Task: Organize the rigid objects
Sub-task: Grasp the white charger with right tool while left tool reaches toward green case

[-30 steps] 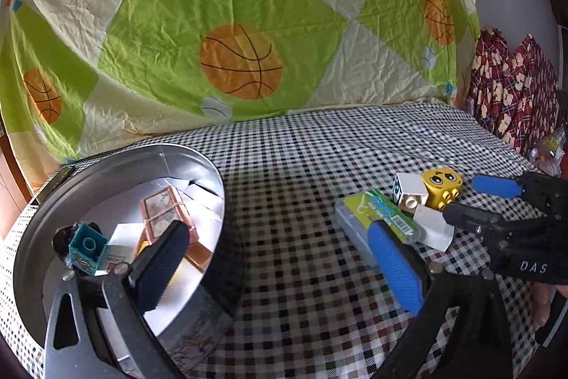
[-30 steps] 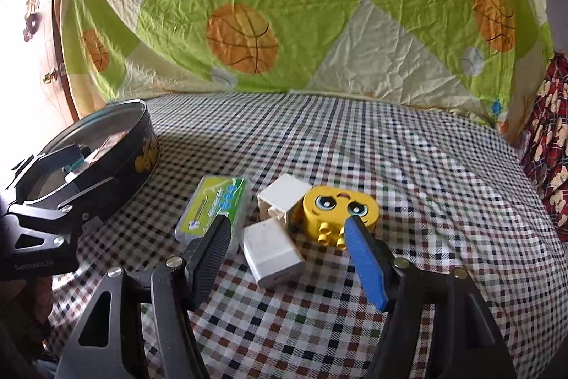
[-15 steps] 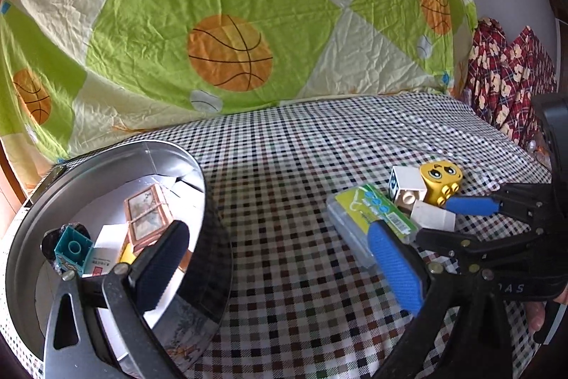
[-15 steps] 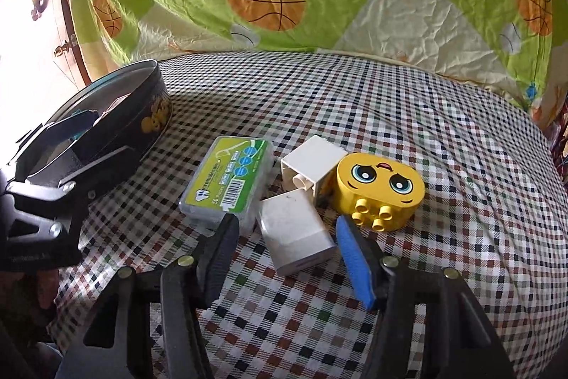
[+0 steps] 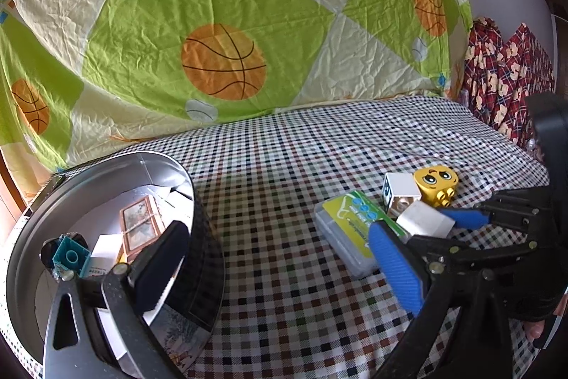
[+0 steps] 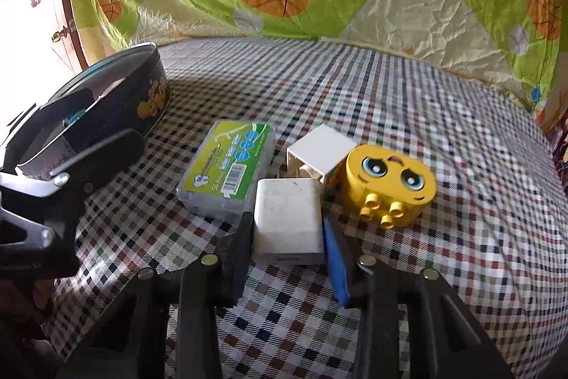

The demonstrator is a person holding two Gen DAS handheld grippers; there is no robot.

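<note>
Closing R tongs (image 6: 288, 229) round white block (image 6: 288, 219)

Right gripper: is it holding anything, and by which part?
The right gripper, jaws just closing, grips the white block by its two long sides while it lies on the checked cloth. The left gripper holds nothing.

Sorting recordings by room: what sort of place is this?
Probably a bedroom at home: a checked sheet covers a soft, bed-like surface, a basketball-print quilt hangs behind, and patterned red fabric lies at the side.
</note>
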